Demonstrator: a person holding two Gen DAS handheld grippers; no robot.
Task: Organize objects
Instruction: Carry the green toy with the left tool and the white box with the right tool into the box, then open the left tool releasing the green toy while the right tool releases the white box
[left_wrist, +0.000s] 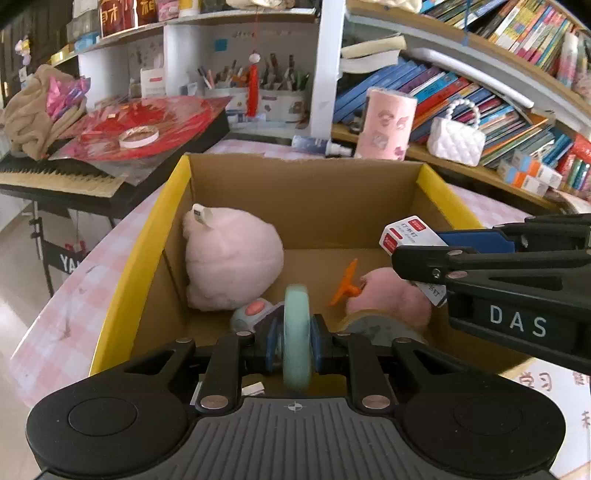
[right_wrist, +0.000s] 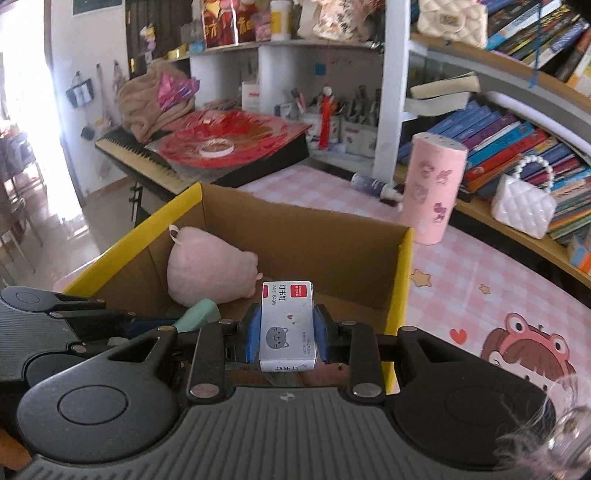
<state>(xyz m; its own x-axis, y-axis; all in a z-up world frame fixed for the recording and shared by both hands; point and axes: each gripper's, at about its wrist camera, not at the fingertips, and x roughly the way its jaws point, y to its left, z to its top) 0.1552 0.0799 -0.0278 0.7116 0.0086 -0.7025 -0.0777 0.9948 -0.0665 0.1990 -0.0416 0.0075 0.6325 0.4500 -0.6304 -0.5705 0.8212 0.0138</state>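
Your left gripper (left_wrist: 295, 341) is clamped on a mint-green roll (left_wrist: 296, 334), held edge-on at the lower centre of the left wrist view, above the near part of the cardboard box (left_wrist: 306, 192). Your right gripper (right_wrist: 287, 334) is closed on a small white staple box (right_wrist: 287, 325), seen at lower centre of its own view and entering the left view from the right, over the box's right side. Already in the box are a pink plush (left_wrist: 231, 258) at the left, a second pink plush (left_wrist: 391, 295) at the right, an orange plastic piece (left_wrist: 345, 282) between them, and a grey gadget with a pink button (left_wrist: 251, 314) just beyond the roll. The two grippers sit close together over one opening, so simultaneous lowering risks a collision. The roll, released on its edge, will likely roll or bounce off the plush. The staple box, held near the yellow right rim (right_wrist: 404, 280), could catch it and fall onto the pink worktop (right_wrist: 480, 266).
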